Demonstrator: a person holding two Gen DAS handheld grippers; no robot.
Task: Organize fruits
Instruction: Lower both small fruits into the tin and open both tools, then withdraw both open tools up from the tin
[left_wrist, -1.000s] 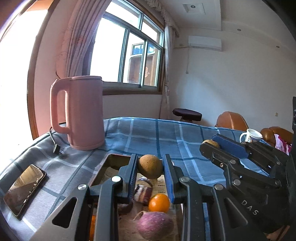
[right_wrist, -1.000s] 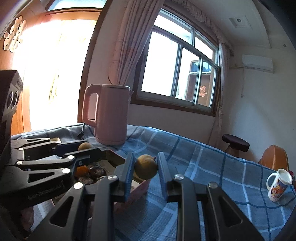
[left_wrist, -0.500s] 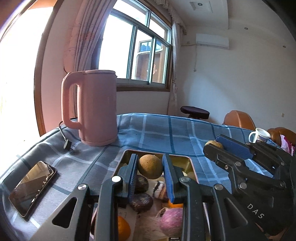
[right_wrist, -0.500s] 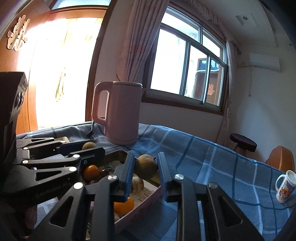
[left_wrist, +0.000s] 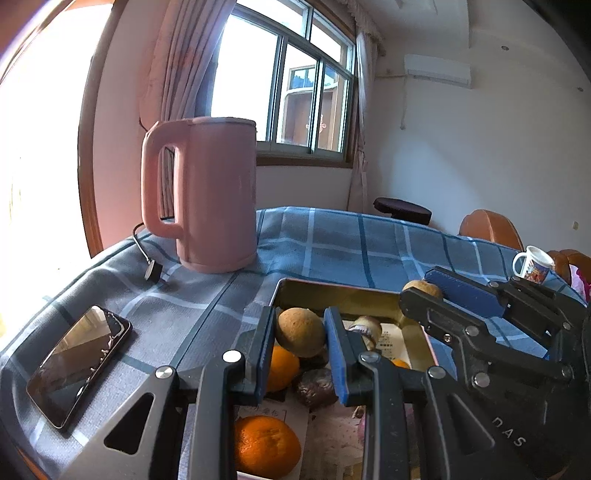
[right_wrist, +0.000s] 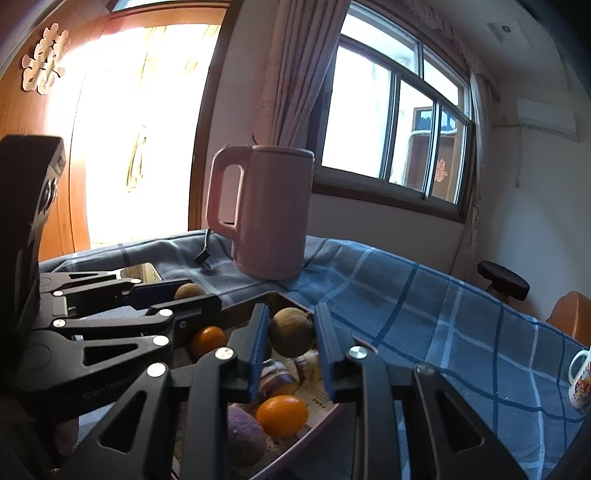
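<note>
1. My left gripper (left_wrist: 300, 349) has its jaws closed tight on a round brown fruit (left_wrist: 300, 332), which hangs clear above the open box (left_wrist: 332, 290) and touches nothing below.
2. My right gripper (right_wrist: 290, 341) is likewise clamped on a second brown fruit (right_wrist: 291, 332), over the box's far corner on that side.
3. Under both loads the box already holds several fruits: an orange (left_wrist: 266, 446) nearest me, another orange (right_wrist: 282, 415), a purple one (right_wrist: 243, 435) and some dark ones I cannot name.
4. My worry: the held fruits are round and gripped only at their flanks, so a jolt could roll one out of the pads. Dropped from here, it may strike the pile and bounce over the low rim.
5. The two grippers sit just beside each other; I judge that lowering both together risks a knock between their arms.
6. A phone (left_wrist: 79, 363) lies toward the desk's left edge.
7. Beyond the box a pink kettle (left_wrist: 205, 194) stands near the desk's far edge, its cord (left_wrist: 146, 254) trailing.
8. A mug (left_wrist: 533, 262) stands toward the far right corner, well apart.
</note>
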